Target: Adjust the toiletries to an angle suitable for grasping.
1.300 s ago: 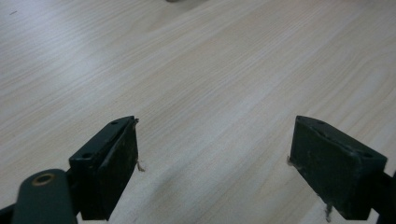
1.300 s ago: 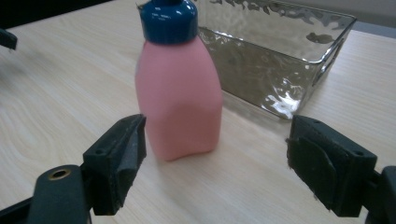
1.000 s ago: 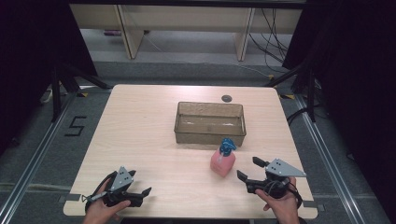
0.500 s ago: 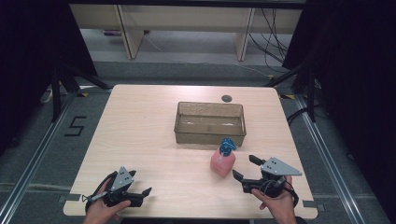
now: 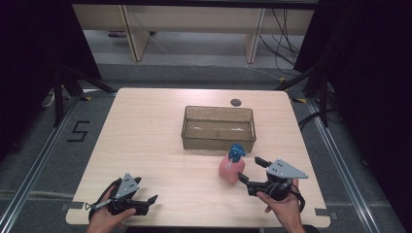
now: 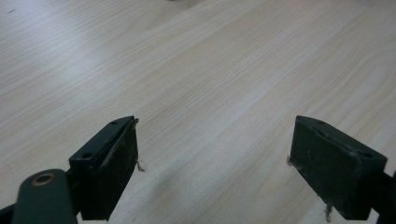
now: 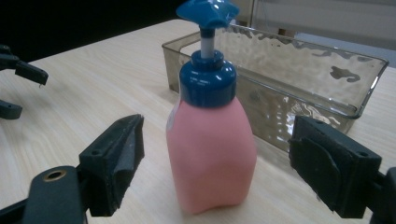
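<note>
Pink pump bottle (image 7: 211, 149) upright on table (image 5: 145, 141), beside clear bin (image 5: 218, 127) | right hand-held gripper (image 7: 215, 163) spread wide around it, left hand-held gripper (image 6: 215, 163) gaping, empty | likely light, slick plastic; grip body, not pump.

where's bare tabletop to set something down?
Free: the table's whole left half, from the clear bin's left wall to the left edge, down to the left tongs. Crowded: front right, where the pink pump bottle stands just before the bin with the right tongs open around it.
</note>
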`<act>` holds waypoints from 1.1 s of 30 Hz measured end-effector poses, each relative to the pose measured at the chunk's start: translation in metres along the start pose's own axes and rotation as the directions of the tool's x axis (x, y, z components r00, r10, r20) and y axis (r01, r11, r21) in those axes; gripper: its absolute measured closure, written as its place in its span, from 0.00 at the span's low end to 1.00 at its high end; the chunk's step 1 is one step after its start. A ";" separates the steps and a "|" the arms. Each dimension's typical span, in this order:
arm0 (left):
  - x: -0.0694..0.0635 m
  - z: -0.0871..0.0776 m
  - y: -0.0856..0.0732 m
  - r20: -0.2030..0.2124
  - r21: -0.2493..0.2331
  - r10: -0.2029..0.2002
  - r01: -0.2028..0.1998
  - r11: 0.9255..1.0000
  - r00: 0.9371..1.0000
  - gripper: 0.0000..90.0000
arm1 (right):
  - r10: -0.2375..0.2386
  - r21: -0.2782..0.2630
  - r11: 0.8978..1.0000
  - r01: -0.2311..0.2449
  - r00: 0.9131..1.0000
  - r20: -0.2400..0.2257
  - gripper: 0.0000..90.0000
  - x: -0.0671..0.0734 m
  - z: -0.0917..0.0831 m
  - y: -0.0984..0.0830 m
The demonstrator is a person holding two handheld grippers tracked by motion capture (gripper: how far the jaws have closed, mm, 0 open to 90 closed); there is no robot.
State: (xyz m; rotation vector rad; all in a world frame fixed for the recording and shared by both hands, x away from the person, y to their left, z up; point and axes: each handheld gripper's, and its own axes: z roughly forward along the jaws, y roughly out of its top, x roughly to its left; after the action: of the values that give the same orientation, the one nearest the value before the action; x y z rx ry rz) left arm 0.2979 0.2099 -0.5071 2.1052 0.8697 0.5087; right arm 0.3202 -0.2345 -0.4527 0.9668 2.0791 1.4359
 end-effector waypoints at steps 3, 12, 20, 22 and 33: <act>0.000 0.000 0.000 -0.001 -0.003 -0.001 0.001 1.000 1.000 0.17 | -0.007 -0.020 1.000 0.007 1.000 -0.001 0.22 -0.001 0.005 0.002; 0.000 0.000 0.000 0.002 -0.002 0.001 -0.001 1.000 1.000 0.17 | -0.030 -0.017 0.999 0.030 1.000 -0.001 0.24 -0.001 0.012 0.005; 0.000 0.001 0.001 0.004 0.001 0.002 -0.002 1.000 1.000 0.17 | 0.000 -0.016 1.000 0.000 1.000 -0.023 0.26 0.001 0.018 0.007; 0.001 0.001 0.001 0.003 -0.001 0.002 -0.002 1.000 1.000 0.17 | -0.032 -0.033 0.999 0.031 0.999 -0.016 0.27 -0.001 0.020 0.007; -0.001 0.003 0.003 0.003 0.001 0.009 -0.009 1.000 1.000 0.17 | -0.035 -0.031 0.999 0.034 0.999 -0.029 0.29 0.000 0.026 0.009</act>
State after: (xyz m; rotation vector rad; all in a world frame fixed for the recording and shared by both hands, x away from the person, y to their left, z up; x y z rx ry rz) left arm 0.3002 0.2065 -0.5067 2.1117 0.8589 0.5093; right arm 0.3408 -0.2163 -0.4541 0.8993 2.0787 1.4679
